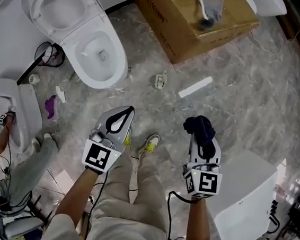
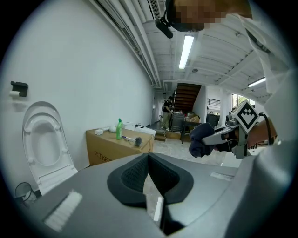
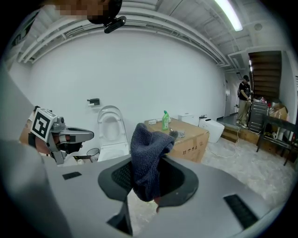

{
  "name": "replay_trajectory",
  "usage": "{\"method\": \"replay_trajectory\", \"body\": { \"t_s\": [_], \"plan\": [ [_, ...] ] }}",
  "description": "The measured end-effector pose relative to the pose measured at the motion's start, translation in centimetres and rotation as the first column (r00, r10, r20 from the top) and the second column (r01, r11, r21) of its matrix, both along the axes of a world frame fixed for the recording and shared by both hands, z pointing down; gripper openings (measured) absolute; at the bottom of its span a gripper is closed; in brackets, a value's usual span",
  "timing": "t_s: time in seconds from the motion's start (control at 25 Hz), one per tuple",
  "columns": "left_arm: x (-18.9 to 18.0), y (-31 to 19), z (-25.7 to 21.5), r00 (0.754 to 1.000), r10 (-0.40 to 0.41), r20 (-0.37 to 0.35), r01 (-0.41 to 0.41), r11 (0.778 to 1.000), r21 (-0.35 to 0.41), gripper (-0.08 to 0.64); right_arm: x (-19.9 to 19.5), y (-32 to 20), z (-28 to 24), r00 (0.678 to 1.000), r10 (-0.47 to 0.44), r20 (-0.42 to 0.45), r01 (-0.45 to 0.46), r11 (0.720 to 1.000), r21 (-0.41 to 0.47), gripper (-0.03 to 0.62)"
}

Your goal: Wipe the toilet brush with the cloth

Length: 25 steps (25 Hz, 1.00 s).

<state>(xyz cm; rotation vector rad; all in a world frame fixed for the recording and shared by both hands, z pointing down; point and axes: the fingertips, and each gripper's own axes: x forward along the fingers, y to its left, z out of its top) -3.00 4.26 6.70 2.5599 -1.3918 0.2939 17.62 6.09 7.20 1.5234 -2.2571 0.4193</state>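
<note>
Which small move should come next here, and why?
Probably carry the empty, shut left gripper forward toward the blue-handled toilet brush lying on the brown cardboard box, opening its jaws on the way. The right gripper holds the dark blue knitted cloth, yet the brush lies ungrasped, far from both.

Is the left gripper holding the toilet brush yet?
No. The left gripper holds nothing, jaws together, and the toilet brush lies on the cardboard box.

Left gripper [image 1: 126, 111] held out low, jaws together on nothing; right gripper [image 1: 203, 141] alongside, clamped on the dark cloth [image 1: 198, 126].
</note>
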Motion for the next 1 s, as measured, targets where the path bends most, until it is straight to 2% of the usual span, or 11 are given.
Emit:
{"method": "replay_trajectory", "body": {
  "t_s": [0.16,0.32,0.48,0.6,0.88,1.0],
  "plan": [
    [-0.5,-0.5,3.7,1.0,-0.012,0.01,0.012,0.999,-0.044,0.002,-0.9,-1.2,3.4,1.0,-0.008,0.021,0.008,1.0,-0.013,0.112],
    [-0.5,-2.2,6.7,1.0,-0.015,-0.012,0.015,1.0,-0.025,0.0,-2.5,-4.4,6.0,0.994,0.019,0.106,-0.019,1.0,0.0,0.112],
    [-0.2,-3.5,9.9,1.0,-0.004,-0.002,0.004,1.0,-0.008,0.0,-3.3,-6.7,9.0,0.989,0.045,0.139,-0.049,0.998,0.027,0.111],
    [0.7,-4.4,12.5,1.0,0.009,-0.014,-0.009,1.0,-0.002,0.0,-3.7,-7.2,12.1,0.985,0.05,0.163,-0.052,0.999,0.006,0.111],
    [1.6,-4.2,20.0,1.0,0.026,-0.016,-0.026,0.998,-0.051,0.002,-5.2,-7.1,19.4,0.992,-0.009,0.123,0.012,1.0,-0.027,0.11],
    [1.6,-5.8,22.1,0.999,0.029,-0.021,-0.029,0.999,-0.037,0.0,-5.3,-8.5,21.6,0.994,-0.009,0.111,0.011,1.0,-0.02,0.11]
  ]
}}
